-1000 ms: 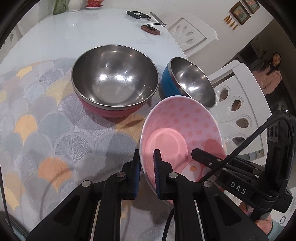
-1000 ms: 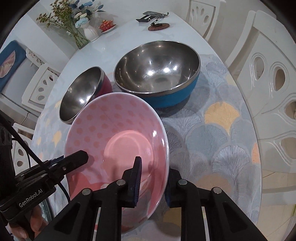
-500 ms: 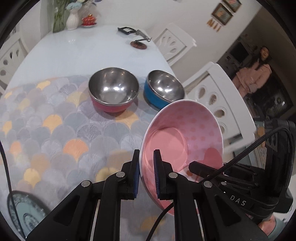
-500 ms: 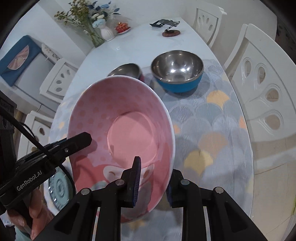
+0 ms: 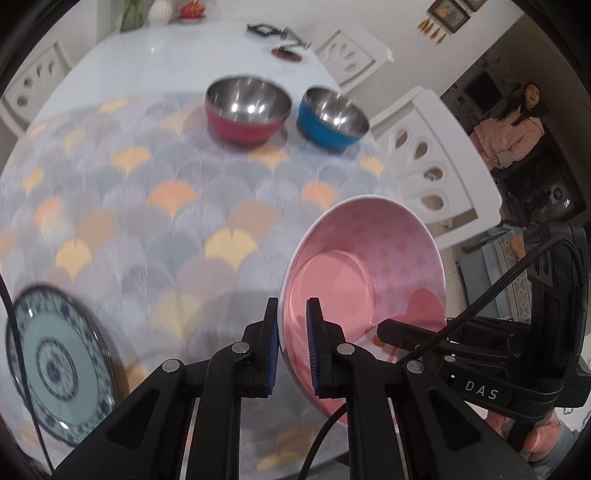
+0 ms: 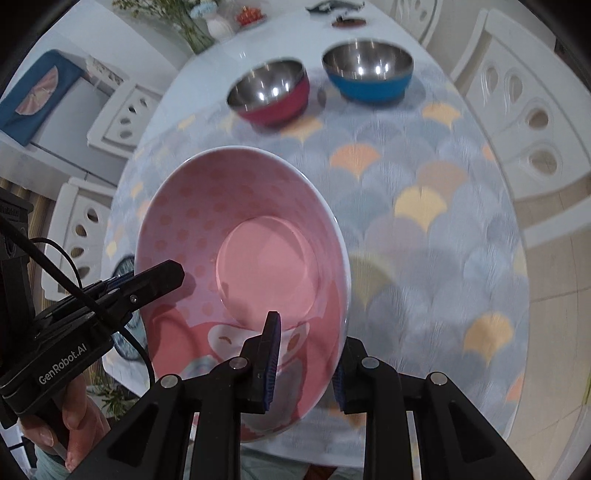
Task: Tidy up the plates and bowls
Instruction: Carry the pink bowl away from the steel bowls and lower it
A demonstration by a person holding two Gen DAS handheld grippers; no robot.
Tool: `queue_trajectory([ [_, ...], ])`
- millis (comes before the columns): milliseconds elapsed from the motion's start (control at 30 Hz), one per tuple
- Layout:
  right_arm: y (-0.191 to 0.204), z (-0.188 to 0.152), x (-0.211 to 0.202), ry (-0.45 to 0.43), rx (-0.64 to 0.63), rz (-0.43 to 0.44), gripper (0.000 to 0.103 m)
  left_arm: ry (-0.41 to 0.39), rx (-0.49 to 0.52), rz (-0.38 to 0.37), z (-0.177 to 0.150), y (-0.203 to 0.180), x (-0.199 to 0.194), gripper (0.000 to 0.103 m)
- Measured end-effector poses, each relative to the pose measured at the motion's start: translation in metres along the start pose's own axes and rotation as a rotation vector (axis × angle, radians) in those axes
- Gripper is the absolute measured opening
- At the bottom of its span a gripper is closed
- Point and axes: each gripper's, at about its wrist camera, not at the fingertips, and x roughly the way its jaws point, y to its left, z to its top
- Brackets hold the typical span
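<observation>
A pink polka-dot bowl is held in the air above the near edge of the table; it also shows in the right wrist view. My left gripper is shut on its left rim. My right gripper is shut on its opposite rim. A red steel bowl and a blue steel bowl stand side by side at the far end of the patterned cloth. A blue-patterned plate lies at the near left.
The scallop-patterned tablecloth covers the near half of the white table. White chairs stand around it. A vase with flowers and a phone stand sit at the far end. A person stands at the right.
Both grippers have pulled the pink bowl back and up from the two steel bowls, which now look smaller and farther. The blue-patterned plate has come into the left wrist view.
</observation>
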Motion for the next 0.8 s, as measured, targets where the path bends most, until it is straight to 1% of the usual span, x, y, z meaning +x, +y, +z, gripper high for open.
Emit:
queue_trajectory([
  [67, -0.002, -0.005, 0.008, 0.026, 0.003, -0.003, 0.027, 0.019, -0.007, 0.001, -0.008, 0.003, 0.006, 0.01],
  [133, -0.004, -0.008, 0.02, 0.07, -0.006, 0.006, 0.031, 0.04, -0.017, 0.007, -0.016, 0.007, 0.015, 0.01],
  [200, -0.006, -0.01, 0.03, 0.092, -0.011, 0.019, 0.031, 0.045, -0.045, 0.005, -0.021, 0.013, 0.022, 0.01],
  [367, -0.007, -0.011, 0.043, 0.107, -0.023, -0.004, 0.031, 0.063, -0.072, 0.02, -0.029, 0.019, 0.034, 0.01],
  [600, -0.012, -0.012, 0.053, 0.136, -0.004, 0.005, 0.031, 0.092, -0.072, 0.024, -0.034, 0.022, 0.043, 0.01],
  [700, -0.015, -0.011, 0.054, 0.149, 0.017, 0.034, 0.031, 0.097, -0.06, 0.033, -0.034, 0.024, 0.043, 0.01],
  [800, -0.018, -0.01, 0.042, 0.136, 0.014, 0.083, 0.031, 0.089, -0.051, 0.032, -0.032, 0.03, 0.034, 0.01],
])
